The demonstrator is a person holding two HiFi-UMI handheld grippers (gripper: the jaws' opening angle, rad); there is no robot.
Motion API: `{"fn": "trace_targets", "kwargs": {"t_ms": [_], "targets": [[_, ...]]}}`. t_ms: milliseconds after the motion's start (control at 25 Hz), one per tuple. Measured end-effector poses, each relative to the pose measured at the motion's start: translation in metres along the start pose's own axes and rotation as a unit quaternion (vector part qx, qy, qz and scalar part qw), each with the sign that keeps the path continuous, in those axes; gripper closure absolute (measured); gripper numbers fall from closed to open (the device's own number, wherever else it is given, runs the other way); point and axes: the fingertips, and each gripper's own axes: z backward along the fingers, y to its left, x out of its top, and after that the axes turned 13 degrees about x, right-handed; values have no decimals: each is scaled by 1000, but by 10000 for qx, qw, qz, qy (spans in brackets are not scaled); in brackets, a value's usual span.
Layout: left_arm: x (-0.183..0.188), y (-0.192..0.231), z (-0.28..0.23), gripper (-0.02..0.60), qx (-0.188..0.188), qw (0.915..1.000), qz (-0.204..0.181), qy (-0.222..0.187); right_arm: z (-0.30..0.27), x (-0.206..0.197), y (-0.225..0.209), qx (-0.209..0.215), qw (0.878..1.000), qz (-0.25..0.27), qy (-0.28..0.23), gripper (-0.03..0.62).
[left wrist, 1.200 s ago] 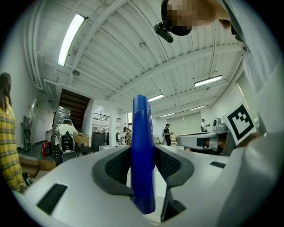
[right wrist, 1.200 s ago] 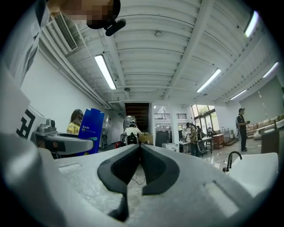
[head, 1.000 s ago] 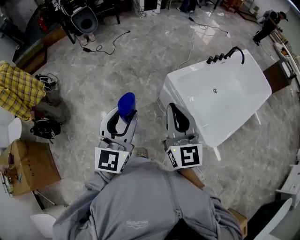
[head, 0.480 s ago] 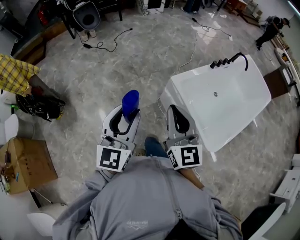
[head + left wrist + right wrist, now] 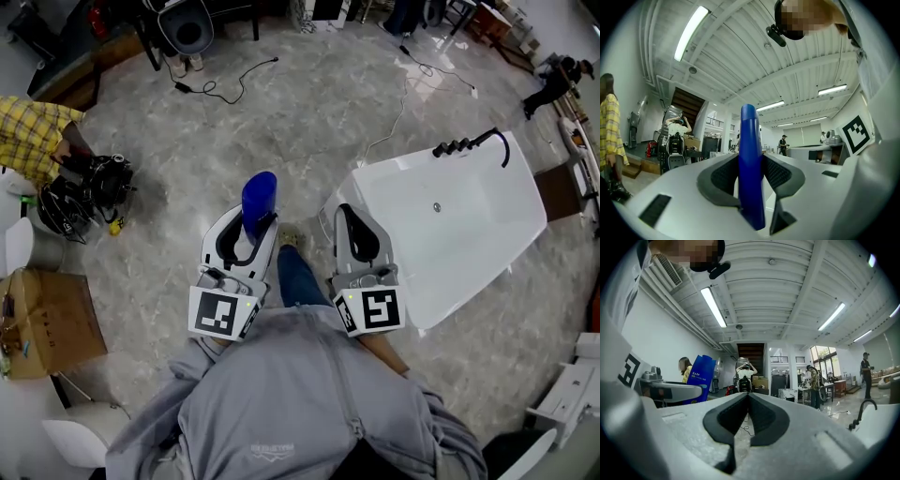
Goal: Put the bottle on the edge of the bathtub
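Left tongs (image 5: 251, 225) grip the blue bottle (image 5: 259, 195); right tongs (image 5: 346, 214) closed, empty, beside the bathtub (image 5: 403, 187); cable (image 5: 404, 98) on floor ahead.

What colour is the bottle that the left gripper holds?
Blue. The bottle shows best in the left gripper view.

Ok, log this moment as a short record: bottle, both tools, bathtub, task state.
held item: bottle, blue, clamped between the jaws of the left tool
right tool: jaws together, nothing in them
bathtub: white, to the right of the bottle, black faucet at its far end
bottle position: over the floor, beside the tub
task state: bottle not yet on the tub edge
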Motion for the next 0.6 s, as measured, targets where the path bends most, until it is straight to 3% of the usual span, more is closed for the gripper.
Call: {"fn": "trace_targets", "kwargs": {"t_ms": [280, 600], "targets": [[-18, 29, -87, 423, -10, 10000, -24, -1, -79, -20, -57, 130, 9999, -43, -18, 591], [-22, 28, -235, 423, -682, 9976, -91, 6, -176, -20, -174, -72, 9998, 198, 54, 591]]}}
